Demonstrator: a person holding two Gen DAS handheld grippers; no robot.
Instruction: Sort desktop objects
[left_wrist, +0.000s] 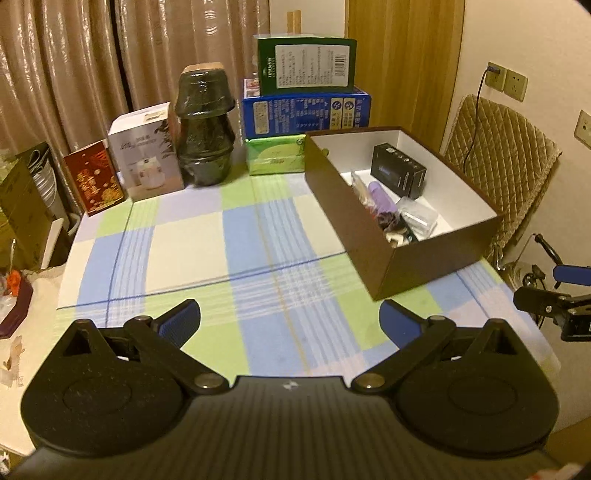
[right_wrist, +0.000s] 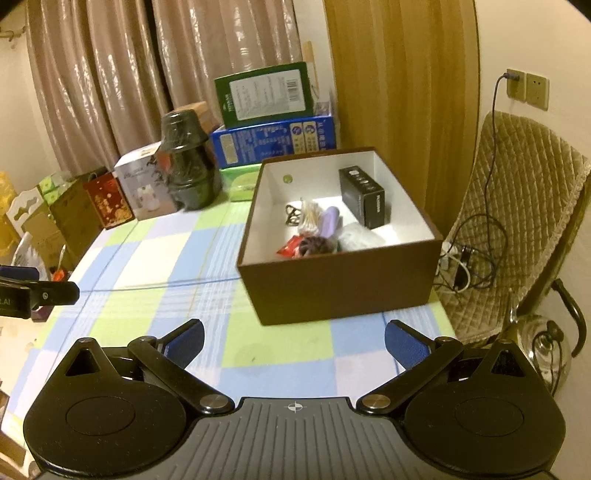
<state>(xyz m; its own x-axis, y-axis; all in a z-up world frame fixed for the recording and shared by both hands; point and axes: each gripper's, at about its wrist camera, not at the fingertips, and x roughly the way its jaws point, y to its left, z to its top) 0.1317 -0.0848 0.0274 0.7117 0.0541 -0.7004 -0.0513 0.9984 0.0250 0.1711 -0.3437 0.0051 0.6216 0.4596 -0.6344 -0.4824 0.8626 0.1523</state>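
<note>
I have both grippers hovering above the checked cloth on the worktop (left_wrist: 258, 236), neither holding anything. Far left along the back edge I see a red patterned box (left_wrist: 94, 181), then a white carton (left_wrist: 147, 151) with a small appliance pictured on it, then a dark wrapped stack (left_wrist: 205, 125) of what look like pots. Next comes a green tissue pack (left_wrist: 275, 153) with a blue carton (left_wrist: 306, 112) behind it and a green box (left_wrist: 306, 66) on top of that.

My left gripper (left_wrist: 290, 321) has its blue-padded fingers (left_wrist: 181, 321) spread wide over bare cloth.

To its right the brown sorting box (right_wrist: 343, 284) stands open, white inside. In it lie a black carton (right_wrist: 364, 197) against the far right wall, a lilac tube (right_wrist: 330, 221), a red wrapper (right_wrist: 291, 247), a dark scrunchie-like item (right_wrist: 316, 245), a clear packet (right_wrist: 356, 236) and a black clip (right_wrist: 293, 214), all bunched towards the near left corner.

My right gripper (right_wrist: 293, 343) sits just short of that box, fingers (right_wrist: 404, 345) equally wide apart and empty. A quilted chair (right_wrist: 517, 221) stands beyond the worktop's right edge.
</note>
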